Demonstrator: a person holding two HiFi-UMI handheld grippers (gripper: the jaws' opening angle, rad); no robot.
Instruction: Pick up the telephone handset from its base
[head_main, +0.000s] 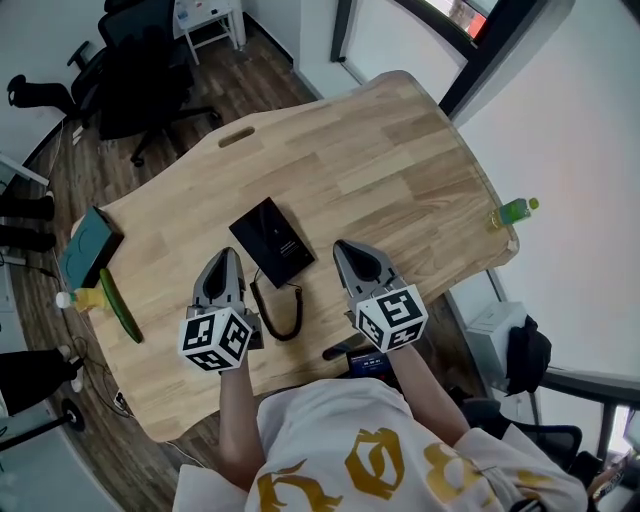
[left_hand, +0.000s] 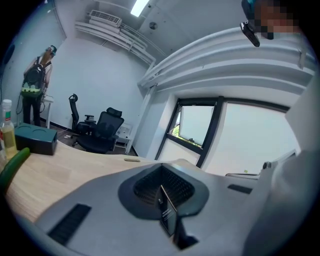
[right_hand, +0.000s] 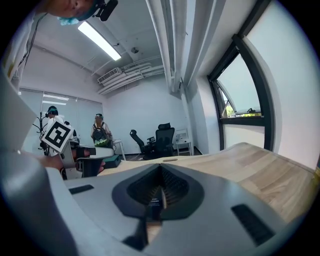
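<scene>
Near edge: one person in a white shirt with yellow print, a gripper in each hand, two in all. Left gripper (head_main: 227, 254) has its jaws pressed together, nothing between them. Right gripper (head_main: 344, 247) also has its jaws closed tight and is empty. Both hang low over the tabletop (head_main: 390, 160), side by side, pointing away from the person.

One dark piece (head_main: 338, 352) sits at the near edge beside the right wrist. It is partly covered and I cannot tell what it is.

One telephone (head_main: 272, 241), black and flat, lies on the wood between the two sets of jaws and just past their tips, touched by neither. From above, the handset cannot be told apart from its base. One coiled cord (head_main: 283, 318) loops back from it toward the person, in the gap between the grippers.

Left end of the tabletop:
- one green cucumber (head_main: 121, 306)
- one bottle of yellow liquid (head_main: 78, 298) beside the cucumber
- one teal box (head_main: 90, 246) just beyond the two

Right end: one green bottle (head_main: 515, 212) at the very edge, well apart from the telephone.

Far side: one oval slot (head_main: 237, 136) cut in the wood. Nothing lies between the grippers and the telephone.

Beyond, on the wooden floor: two dark office chairs (head_main: 140, 85) and one white stand (head_main: 205, 20). The right gripper view shows two people (right_hand: 99, 131) standing at the far wall.
</scene>
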